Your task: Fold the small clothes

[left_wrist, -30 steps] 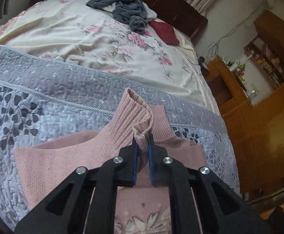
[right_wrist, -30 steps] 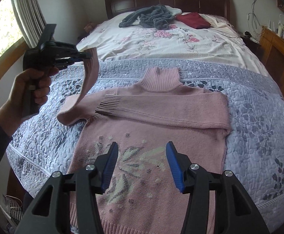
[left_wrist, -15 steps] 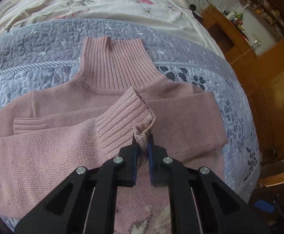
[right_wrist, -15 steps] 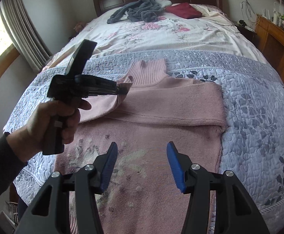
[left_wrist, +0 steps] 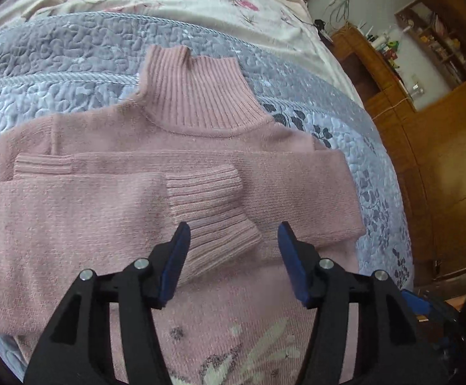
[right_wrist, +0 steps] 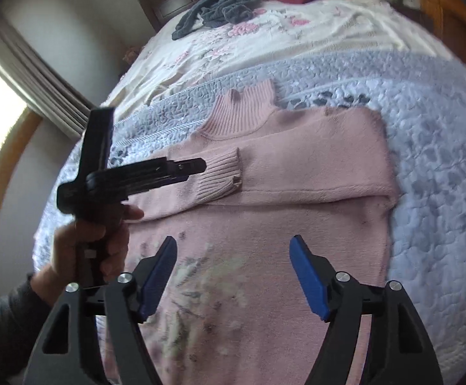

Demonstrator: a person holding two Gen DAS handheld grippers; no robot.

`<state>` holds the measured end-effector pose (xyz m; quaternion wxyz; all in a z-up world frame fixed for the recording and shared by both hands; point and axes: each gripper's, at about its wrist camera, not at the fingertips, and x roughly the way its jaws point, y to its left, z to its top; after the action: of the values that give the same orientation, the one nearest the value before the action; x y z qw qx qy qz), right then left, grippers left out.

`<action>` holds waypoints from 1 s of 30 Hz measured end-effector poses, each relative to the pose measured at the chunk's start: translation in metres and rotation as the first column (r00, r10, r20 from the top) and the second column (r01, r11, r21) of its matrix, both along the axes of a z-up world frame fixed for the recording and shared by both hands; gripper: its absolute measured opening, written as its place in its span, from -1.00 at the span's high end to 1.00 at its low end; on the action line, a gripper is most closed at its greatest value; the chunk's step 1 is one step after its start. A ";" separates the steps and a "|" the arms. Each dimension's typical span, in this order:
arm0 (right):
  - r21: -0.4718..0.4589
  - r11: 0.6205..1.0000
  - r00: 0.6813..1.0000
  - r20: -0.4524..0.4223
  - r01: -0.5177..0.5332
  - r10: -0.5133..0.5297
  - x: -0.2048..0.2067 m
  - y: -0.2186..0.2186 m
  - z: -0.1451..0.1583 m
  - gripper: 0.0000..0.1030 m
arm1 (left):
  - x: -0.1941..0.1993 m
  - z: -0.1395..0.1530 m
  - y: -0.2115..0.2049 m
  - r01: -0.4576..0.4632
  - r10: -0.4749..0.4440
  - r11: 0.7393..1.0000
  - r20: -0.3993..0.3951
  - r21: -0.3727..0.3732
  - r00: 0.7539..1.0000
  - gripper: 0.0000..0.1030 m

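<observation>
Lying flat on the grey quilted bedspread [left_wrist: 82,51], the pink sweater [left_wrist: 72,224] has both sleeves crossed over its chest, and the ribbed cuff [left_wrist: 210,215] of the upper sleeve sits loose between the spread fingers of the left gripper [left_wrist: 233,250].

The main risk, judged from this layout, is that the cuff snags. The knit is soft and ribbed, and the left gripper's jaws stand wide apart on either side of the cuff, close over it; a careless pull-back could drag a fingertip across the ribbing and tug the sleeve off its line, undoing the fold. A second risk is the lower half of the sweater: if the hem is lifted unevenly, the crossed sleeves could slide out and bunch inside the fold.

In the right wrist view the person's left hand [right_wrist: 88,240] grips the left tool by its handle, wrist low near the edge of the bed, the tool pointing across the sweater toward the cuff [right_wrist: 223,173]. The right gripper [right_wrist: 233,276] hovers above the patterned lower front of the sweater [right_wrist: 265,224], its jaws also wide apart and holding nothing. Whether it touches the knit cannot be told.
</observation>
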<state>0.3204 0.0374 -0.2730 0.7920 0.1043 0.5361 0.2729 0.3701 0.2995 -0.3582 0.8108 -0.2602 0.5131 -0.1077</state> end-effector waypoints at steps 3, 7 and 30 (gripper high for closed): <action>0.153 0.988 0.984 -0.175 0.011 0.016 0.041 -0.002 -0.029 -0.44 | -0.020 0.001 0.026 -0.059 0.058 0.998 -0.010 -0.027 0.998 -0.27; 0.269 0.963 0.944 -0.323 0.022 0.069 0.095 0.017 -0.066 0.10 | -0.047 -0.001 0.057 -0.132 0.130 0.988 -0.029 -0.078 0.991 -0.34; 0.185 0.983 0.897 -0.430 -0.021 0.100 0.153 0.101 -0.110 0.82 | -0.133 -0.019 0.148 -0.372 0.362 0.897 -0.086 -0.238 0.928 -0.38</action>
<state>0.4734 0.1380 -0.3825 0.6301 0.2153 0.6771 0.3133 0.2366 0.4471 -0.3777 0.7669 -0.4545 0.4529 -0.0115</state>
